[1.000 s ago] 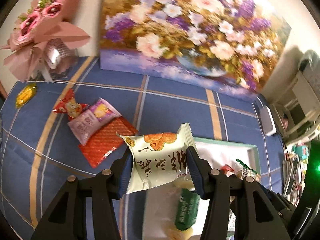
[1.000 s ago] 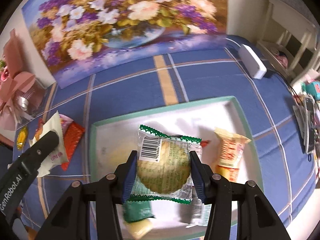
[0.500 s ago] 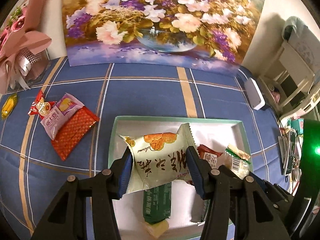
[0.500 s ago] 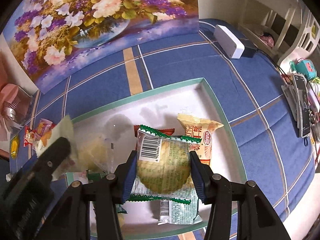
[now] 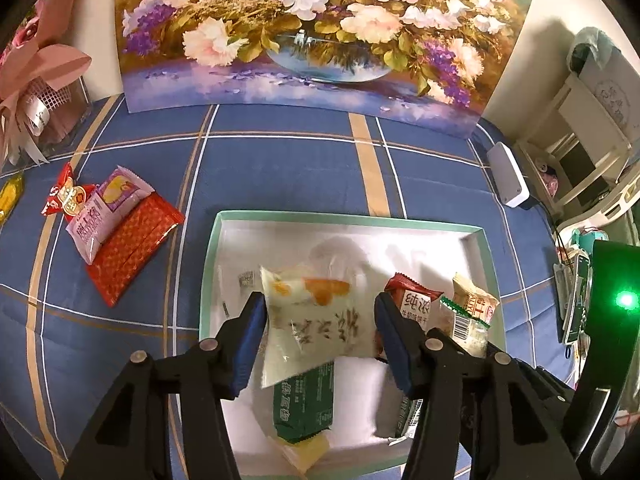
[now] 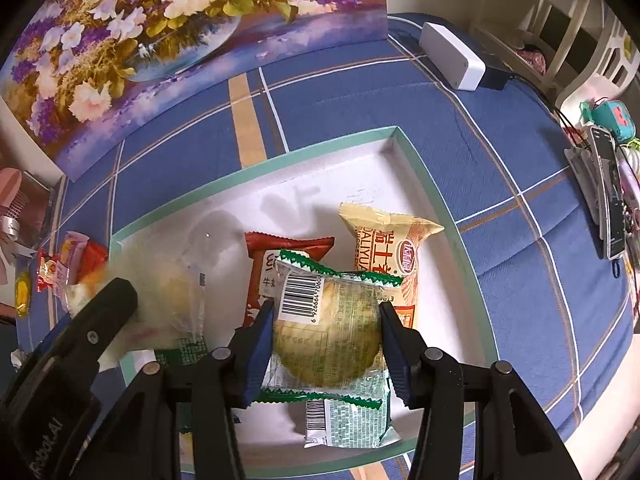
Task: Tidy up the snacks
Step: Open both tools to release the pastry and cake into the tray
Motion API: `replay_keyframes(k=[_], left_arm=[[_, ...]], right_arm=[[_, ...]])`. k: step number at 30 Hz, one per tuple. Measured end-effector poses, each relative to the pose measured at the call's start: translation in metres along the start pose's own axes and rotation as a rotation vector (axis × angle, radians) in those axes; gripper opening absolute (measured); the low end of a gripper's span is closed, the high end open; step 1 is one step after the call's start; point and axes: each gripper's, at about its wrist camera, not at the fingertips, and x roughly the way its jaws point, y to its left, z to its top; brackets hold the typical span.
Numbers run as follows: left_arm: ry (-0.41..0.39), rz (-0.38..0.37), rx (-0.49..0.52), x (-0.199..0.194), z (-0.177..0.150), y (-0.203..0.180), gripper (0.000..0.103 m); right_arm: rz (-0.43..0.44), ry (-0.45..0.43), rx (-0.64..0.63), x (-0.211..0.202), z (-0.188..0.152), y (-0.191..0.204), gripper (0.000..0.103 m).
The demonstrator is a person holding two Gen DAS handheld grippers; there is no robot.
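A white tray with a teal rim (image 5: 344, 218) lies on the blue checked cloth. My left gripper (image 5: 319, 303) hangs over its left half, jaws opening. The white packet with orange print (image 5: 312, 332) sits blurred between them, clear of the right pad and slipping down. My right gripper (image 6: 325, 310) is shut on a green-edged packet holding a round cake (image 6: 328, 336), above the tray (image 6: 436, 200). In the tray lie a red packet (image 6: 276, 264), a beige packet (image 6: 392, 252), a dark green bar (image 5: 304, 404) and a green-and-white packet (image 6: 348, 420).
Left of the tray on the cloth lie a red patterned packet (image 5: 132, 248), a pink-purple packet (image 5: 108, 212), a small red one (image 5: 66, 200) and a yellow candy (image 5: 10, 196). A flower painting (image 5: 312, 32) stands behind, a pink bouquet (image 5: 36, 80) far left, a white box (image 5: 508, 180) right.
Both grippers have moved over the tray and lower. The left jaws have widened and the white packet has slid down between them. The right grip on the cake packet is unchanged.
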Motion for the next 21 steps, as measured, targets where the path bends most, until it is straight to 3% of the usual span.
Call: replay_keyframes(k=[9, 11, 13, 21], left_arm=[[0.016, 0.007, -0.008, 0.002, 0.000, 0.002, 0.061], [0.021, 0.018, -0.014, 0.003, -0.001, 0.004, 0.064], [0.023, 0.028, -0.021, 0.004, -0.001, 0.007, 0.064], [0.030, 0.069, -0.060, 0.006, 0.000, 0.024, 0.064]], right_arm=[[-0.008, 0.015, -0.020, 0.004, -0.001, 0.004, 0.054], [-0.013, 0.016, -0.022, 0.005, 0.000, 0.005, 0.058], [-0.015, 0.018, -0.023, 0.005, 0.001, 0.006, 0.072], [-0.016, 0.020, -0.030, 0.007, 0.000, 0.008, 0.078]])
